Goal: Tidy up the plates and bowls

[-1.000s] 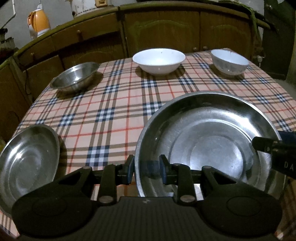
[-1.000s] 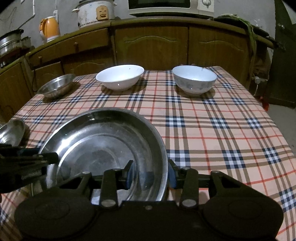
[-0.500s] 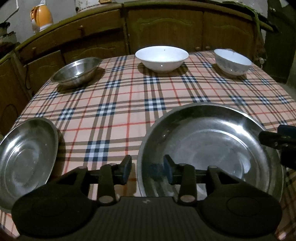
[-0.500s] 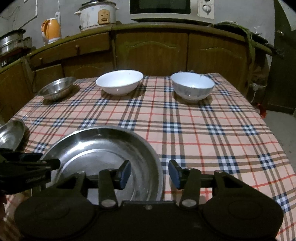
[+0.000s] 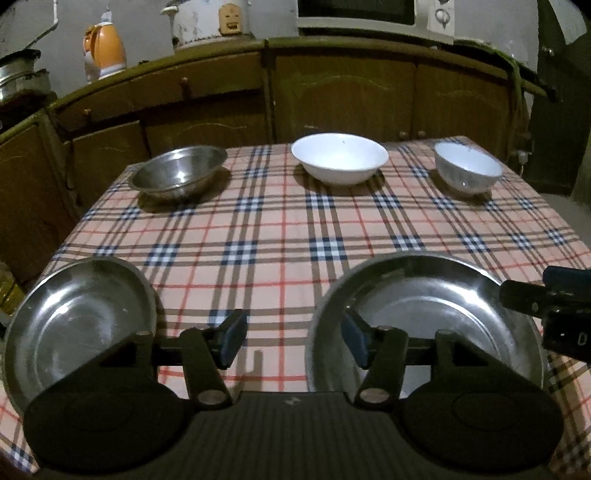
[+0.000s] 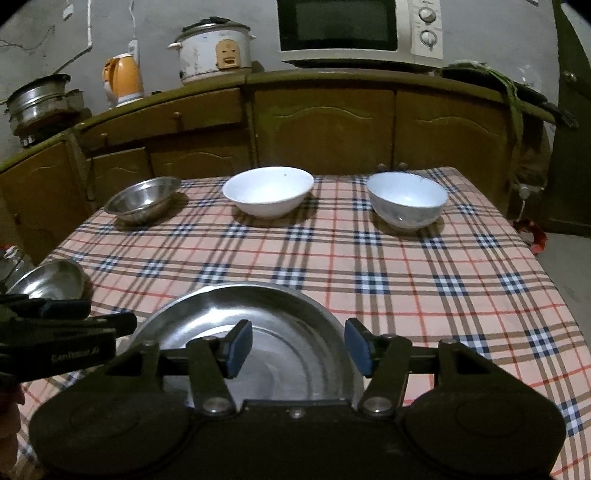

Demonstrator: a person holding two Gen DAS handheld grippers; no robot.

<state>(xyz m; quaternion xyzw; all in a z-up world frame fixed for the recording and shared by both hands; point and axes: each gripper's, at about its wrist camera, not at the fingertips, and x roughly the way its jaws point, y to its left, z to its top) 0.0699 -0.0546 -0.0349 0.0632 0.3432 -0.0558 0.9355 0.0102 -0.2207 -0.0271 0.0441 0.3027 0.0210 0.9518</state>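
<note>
A large steel plate (image 5: 436,306) lies on the checked tablecloth near the front edge; it also shows in the right wrist view (image 6: 273,332). A smaller steel plate (image 5: 74,321) lies to its left, also in the right wrist view (image 6: 51,282). At the back stand a steel bowl (image 5: 177,173), a wide white bowl (image 5: 340,157) and a deeper white bowl (image 5: 467,166). My left gripper (image 5: 293,341) is open, over the large plate's left rim. My right gripper (image 6: 298,347) is open, over its right rim. Neither holds anything.
The checked tablecloth (image 6: 369,266) covers the table, which ends close behind the bowls. Wooden cabinets (image 6: 325,122) stand behind it, with a kettle (image 6: 123,79), a rice cooker (image 6: 212,51) and a microwave (image 6: 360,31) on top.
Both grippers opened and let go of the large steel plate's rim. They pulled back and up, and the plate now rests on the cloth.
</note>
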